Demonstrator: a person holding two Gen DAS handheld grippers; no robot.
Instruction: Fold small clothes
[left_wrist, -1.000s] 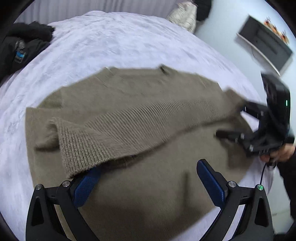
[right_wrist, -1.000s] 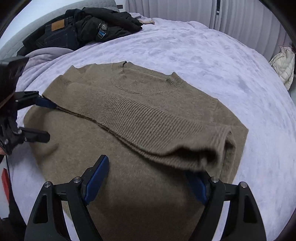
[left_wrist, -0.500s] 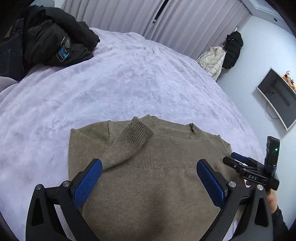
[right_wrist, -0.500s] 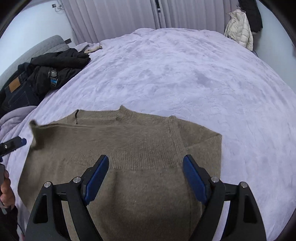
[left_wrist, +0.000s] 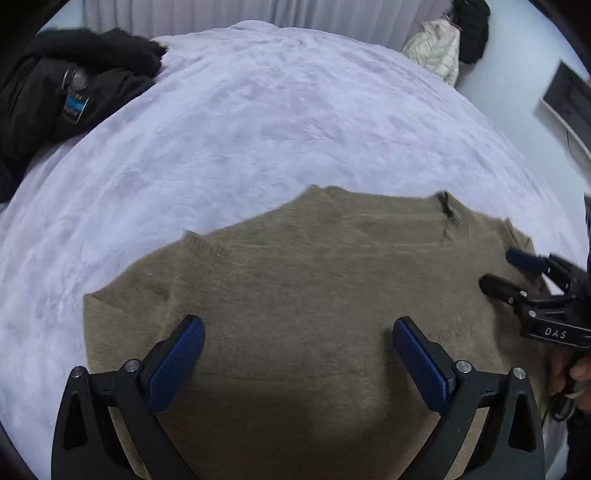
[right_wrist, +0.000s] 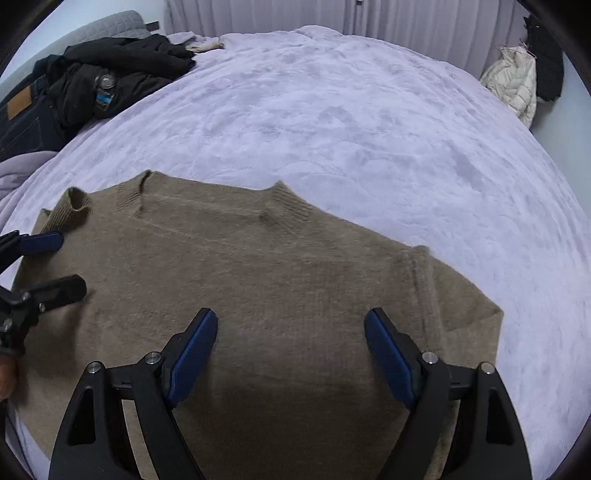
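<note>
An olive-brown knit sweater (left_wrist: 314, 288) lies flat on the lilac bed, its sleeves folded in across the body and its collar at the far side. It also shows in the right wrist view (right_wrist: 258, 273). My left gripper (left_wrist: 297, 350) is open and empty, low over the sweater's near left part. My right gripper (right_wrist: 291, 343) is open and empty over the sweater's near right part. Each gripper shows in the other's view: the right gripper (left_wrist: 502, 271) at the sweater's right edge, the left gripper (right_wrist: 61, 264) at its left edge.
The lilac plush bedcover (left_wrist: 277, 110) stretches beyond the sweater. A heap of black jackets (left_wrist: 62, 92) and dark jeans (right_wrist: 22, 110) lies at the far left. A white puffer jacket (right_wrist: 513, 81) hangs at the far right by the curtains. A wall screen (left_wrist: 569, 107) is on the right.
A second ago both grippers held the folded sleeves over the body. They have let go and pulled back toward the hem; the sweater now lies flat with both grippers open above it.
</note>
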